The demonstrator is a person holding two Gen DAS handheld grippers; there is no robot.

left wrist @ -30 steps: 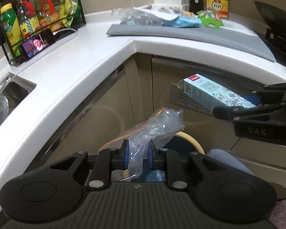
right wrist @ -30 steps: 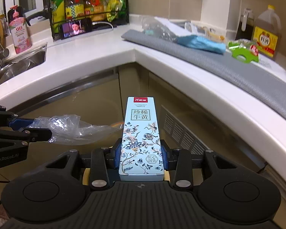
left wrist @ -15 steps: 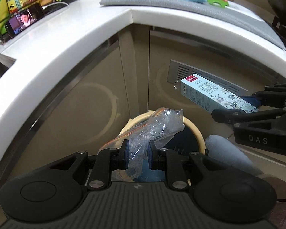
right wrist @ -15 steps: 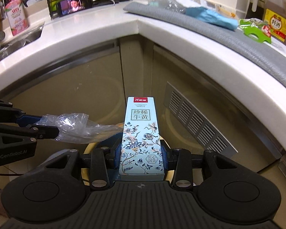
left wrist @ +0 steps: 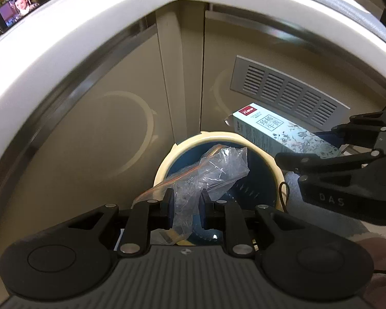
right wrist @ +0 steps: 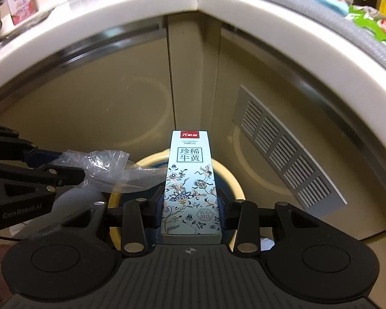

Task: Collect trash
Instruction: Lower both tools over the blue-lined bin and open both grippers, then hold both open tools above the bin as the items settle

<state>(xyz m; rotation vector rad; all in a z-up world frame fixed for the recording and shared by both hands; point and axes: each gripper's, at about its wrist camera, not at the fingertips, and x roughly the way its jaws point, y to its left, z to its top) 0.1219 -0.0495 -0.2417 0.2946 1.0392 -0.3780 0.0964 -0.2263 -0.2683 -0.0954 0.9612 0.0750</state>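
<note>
Left wrist view: round bin (left wrist: 267,158), cream rim, dark blue inside, on floor in cabinet corner; some scraps at bottom, unclear what. Left gripper (left wrist: 185,206) clamped on crumpled clear plastic bag (left wrist: 213,170), bag over bin mouth. Right gripper (right wrist: 191,206) closed tight on long floral box (right wrist: 190,180), long axis along fingers, red-labelled end pointing forward over bin. Versus a second ago: both grippers lower, counter (left wrist: 90,25) now overhead, bin fully visible.

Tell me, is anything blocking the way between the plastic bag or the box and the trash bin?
Nothing visible does. The left gripper holds the plastic bag right above the open trash bin, and the right gripper holds the box over its rim.
</note>
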